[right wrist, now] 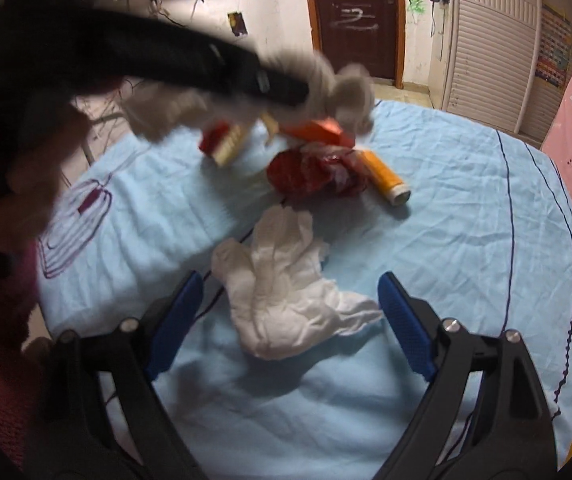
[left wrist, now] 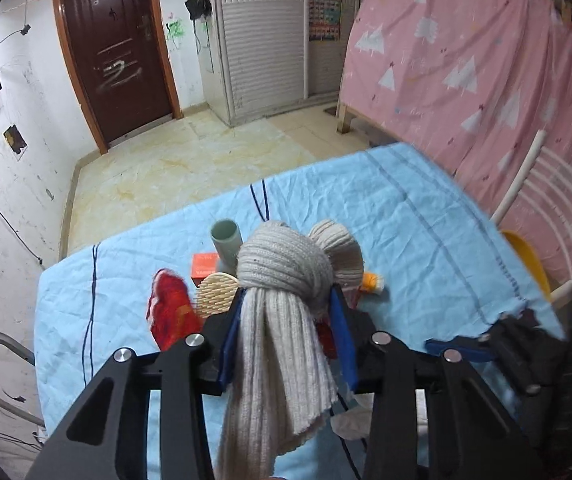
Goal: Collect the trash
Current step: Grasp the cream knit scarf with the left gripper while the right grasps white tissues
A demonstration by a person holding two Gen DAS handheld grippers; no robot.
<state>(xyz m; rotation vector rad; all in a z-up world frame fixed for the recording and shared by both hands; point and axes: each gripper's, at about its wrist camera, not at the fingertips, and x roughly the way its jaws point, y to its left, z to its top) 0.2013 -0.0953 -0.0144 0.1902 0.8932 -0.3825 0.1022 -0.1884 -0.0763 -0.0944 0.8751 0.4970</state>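
**Knitted bundle in our left claw, tissue between the fingers of our right**

Our left claw point(left wrist: 287, 312) is clamped on a knotted beige ribbed-knit cloth point(left wrist: 286, 268), its blue pads pressing either side just below the knot. The knot bulges above the fingertips, and the loose tails hang down over the claw body. The bundle is lifted clear of the bench point(left wrist: 425, 216), which is covered with a wrinkled light blue cloth.

Beneath and beyond the bundle, in the left wrist view, we see a crumpled red plastic wrapper point(left wrist: 170, 308), a small orange box point(left wrist: 204, 266), a pale green cylindrical cup point(left wrist: 228, 244) lying tilted, and a cream basket-weave piece point(left wrist: 216, 294) just beside the left blue pad. An orange item point(left wrist: 371, 282) peeks out to the right of the knit.

Our right claw point(right wrist: 289, 320) is spread wide, holding nothing. A crumpled white tissue point(right wrist: 282, 292) lies flat on the bench between its two blue fingers, closer to the left one; we cannot tell whether either finger touches it. Farther off in this view lie a second crumpled red wrapper point(right wrist: 313, 174) and, touching its right side, an orange thread spool point(right wrist: 385, 176) on its side. The left claw and its knit bundle cross the upper left of this view, blurred.

A white chair point(left wrist: 545, 208) with a yellow seat stands at the bench's right edge.
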